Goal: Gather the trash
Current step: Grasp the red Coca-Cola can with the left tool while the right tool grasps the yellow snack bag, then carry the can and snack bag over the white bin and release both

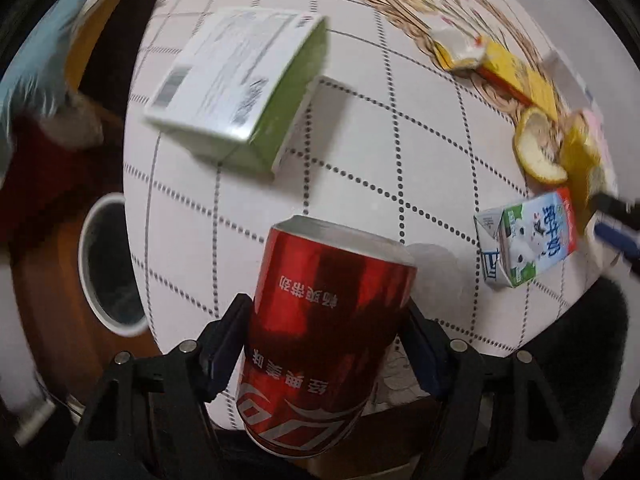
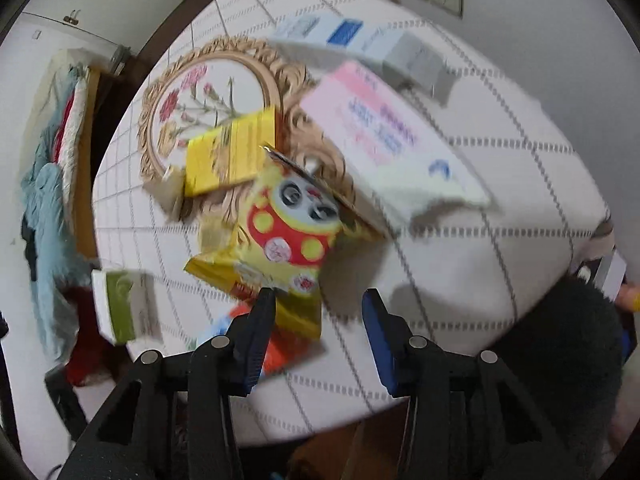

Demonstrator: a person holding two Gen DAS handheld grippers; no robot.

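Left wrist view gives us the round table under its checked cloth, with a white bin on the floor beside it. On the cloth lie a green box, a milk carton and peel. Our left gripper is clamped on a red can at the table's near edge. Our right gripper has its fingers apart above a yellow snack bag; one fingertip seems to touch it, though blur hides this.
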